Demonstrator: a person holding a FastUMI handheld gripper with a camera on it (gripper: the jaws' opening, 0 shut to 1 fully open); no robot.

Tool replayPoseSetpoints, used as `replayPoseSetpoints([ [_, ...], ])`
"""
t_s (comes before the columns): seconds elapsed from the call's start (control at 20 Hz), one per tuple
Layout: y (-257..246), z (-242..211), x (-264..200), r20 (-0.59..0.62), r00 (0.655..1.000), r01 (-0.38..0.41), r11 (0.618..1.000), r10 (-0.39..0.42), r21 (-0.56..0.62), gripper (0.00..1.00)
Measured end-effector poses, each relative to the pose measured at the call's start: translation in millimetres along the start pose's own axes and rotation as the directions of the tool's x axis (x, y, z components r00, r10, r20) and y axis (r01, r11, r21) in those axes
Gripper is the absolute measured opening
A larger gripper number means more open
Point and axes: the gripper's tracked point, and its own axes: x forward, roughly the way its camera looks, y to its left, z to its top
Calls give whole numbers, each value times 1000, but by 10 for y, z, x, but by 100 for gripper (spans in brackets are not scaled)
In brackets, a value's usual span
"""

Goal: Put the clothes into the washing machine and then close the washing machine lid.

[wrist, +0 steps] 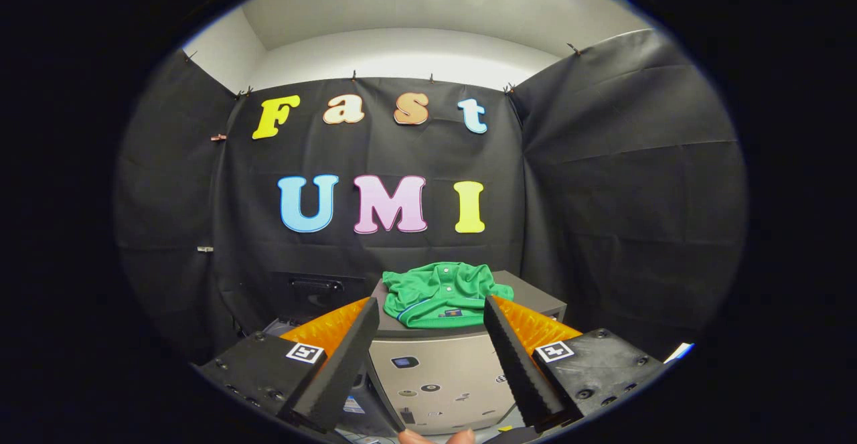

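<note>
Black cloth wall (602,183) wraps the booth on 3 sides. Washing machine (442,370) stands ahead of the gripper, pale front panel facing the camera, dark lid (529,297) down flat on top. Green shirt (442,293), loosely folded, lies on that lid, beyond the fingertips and centred between them. Gripper (430,303): 2 fingers spread wide, released, gripping nothing, held short of the shirt. Fingertips of a hand (435,437) show just below the machine's front.
</note>
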Motion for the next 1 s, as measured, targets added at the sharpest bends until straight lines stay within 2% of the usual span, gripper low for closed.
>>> replayPoseSetpoints([
  [0.3,30,80,167,5,1000,-22,999,22,27,99],
  [0.55,5,124,638,-36,999,-33,999,33,-4,99],
  [0.7,-38,24,1082,-119,993,-24,1000,25,6,99],
  [1.0,-91,-222,1923,-295,955,-35,999,31,-9,99],
])
